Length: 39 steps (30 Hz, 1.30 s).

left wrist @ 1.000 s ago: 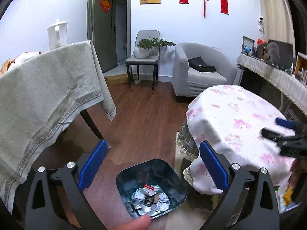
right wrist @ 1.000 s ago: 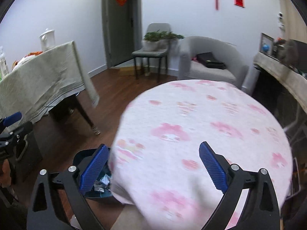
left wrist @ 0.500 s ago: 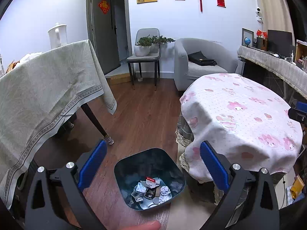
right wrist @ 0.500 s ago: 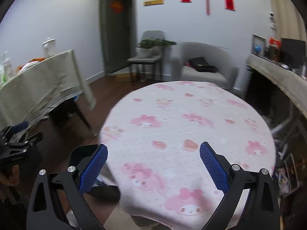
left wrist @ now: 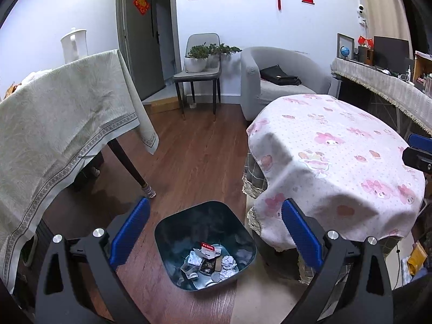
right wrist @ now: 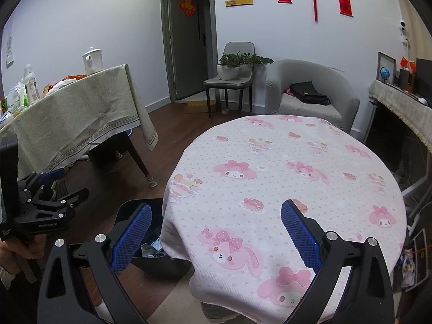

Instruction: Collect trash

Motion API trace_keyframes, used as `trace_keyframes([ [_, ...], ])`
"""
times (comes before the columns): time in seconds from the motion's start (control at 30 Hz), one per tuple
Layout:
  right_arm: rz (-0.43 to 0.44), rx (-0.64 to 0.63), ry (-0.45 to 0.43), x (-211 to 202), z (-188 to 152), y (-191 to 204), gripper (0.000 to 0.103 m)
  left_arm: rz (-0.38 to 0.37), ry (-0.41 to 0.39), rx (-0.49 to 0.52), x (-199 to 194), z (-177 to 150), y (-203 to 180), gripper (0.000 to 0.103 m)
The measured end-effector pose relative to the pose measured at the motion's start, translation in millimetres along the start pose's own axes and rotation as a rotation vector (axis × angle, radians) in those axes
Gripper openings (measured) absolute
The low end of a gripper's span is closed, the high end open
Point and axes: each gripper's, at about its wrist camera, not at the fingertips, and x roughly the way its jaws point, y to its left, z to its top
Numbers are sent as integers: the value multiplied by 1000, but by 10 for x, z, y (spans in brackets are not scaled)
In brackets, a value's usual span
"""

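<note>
Both the left gripper (left wrist: 214, 232) and the right gripper (right wrist: 214, 232) were spread apart and held nothing. At 6 o'clock in the left view the bin (left wrist: 172, 221) stood on the floor just beside the round worktop (right wrist: 270, 145), probably for short drops; crumpled trash (left wrist: 209, 263) lay in it. The pink cloth looked bare. Farther, at 12 o'clock, was an armchair (left wrist: 283, 81).

A round table (right wrist: 310, 145) is covered by a pink cartoon cloth. Behind it, a grey armchair (right wrist: 310, 91) with a black bag (right wrist: 309, 93) is seen. Potted plants (right wrist: 237, 63) are placed on a chair (right wrist: 229, 83). A white kettle (right wrist: 92, 60) is set on the beige-clothed table (right wrist: 81, 110).
</note>
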Motion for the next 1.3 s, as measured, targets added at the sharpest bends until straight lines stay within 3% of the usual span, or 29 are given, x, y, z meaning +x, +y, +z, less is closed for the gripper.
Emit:
trace_keyframes([
  [0.57,4,5,-4,-6,7,-18,98,-17,50,-7,86,-53,-47,100],
  [1.3,6,8,-7,-13,7,-9,98,-13,51,-11,104,-60,-28,100],
])
